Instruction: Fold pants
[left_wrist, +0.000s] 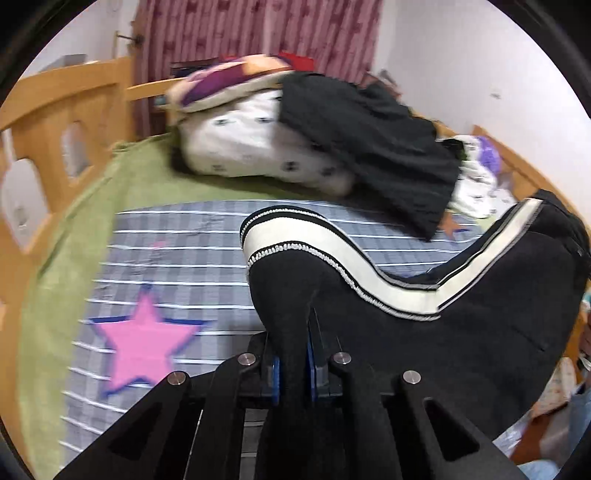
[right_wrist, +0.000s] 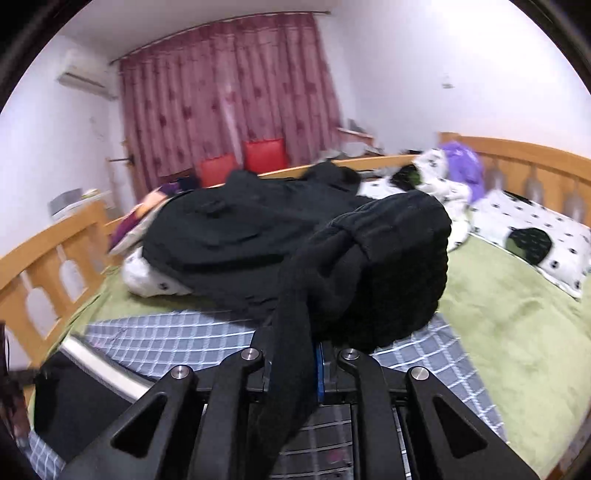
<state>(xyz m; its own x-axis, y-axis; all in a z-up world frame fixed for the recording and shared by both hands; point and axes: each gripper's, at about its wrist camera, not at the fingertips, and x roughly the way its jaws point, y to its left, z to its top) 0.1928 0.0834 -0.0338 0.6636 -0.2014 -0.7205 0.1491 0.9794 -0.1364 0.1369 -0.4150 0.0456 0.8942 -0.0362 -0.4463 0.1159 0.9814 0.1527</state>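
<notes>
Pants (left_wrist: 461, 332) lifted off the bed (right_wrist: 517, 314), strung betw. both tools, not yet laid flat: fold looks barely begun, w/ most steps left. Left tool (left_wrist: 293, 363) clenched on a black leg near the white stripe; right tool (right_wrist: 293, 363) clenched on bunched black cloth. Below: checked sheet (left_wrist: 177, 251) w/ pink star (left_wrist: 142, 341), clothes pile (right_wrist: 240, 229), curtain (right_wrist: 229, 99) behind.

Soft, even indoor light, with no hard shadows. Fisheye bending curves the wooden bed frame (left_wrist: 55, 110) at the edges. Motion blur smears the bedding pile (left_wrist: 258, 147) and pink curtain (right_wrist: 229, 99).
</notes>
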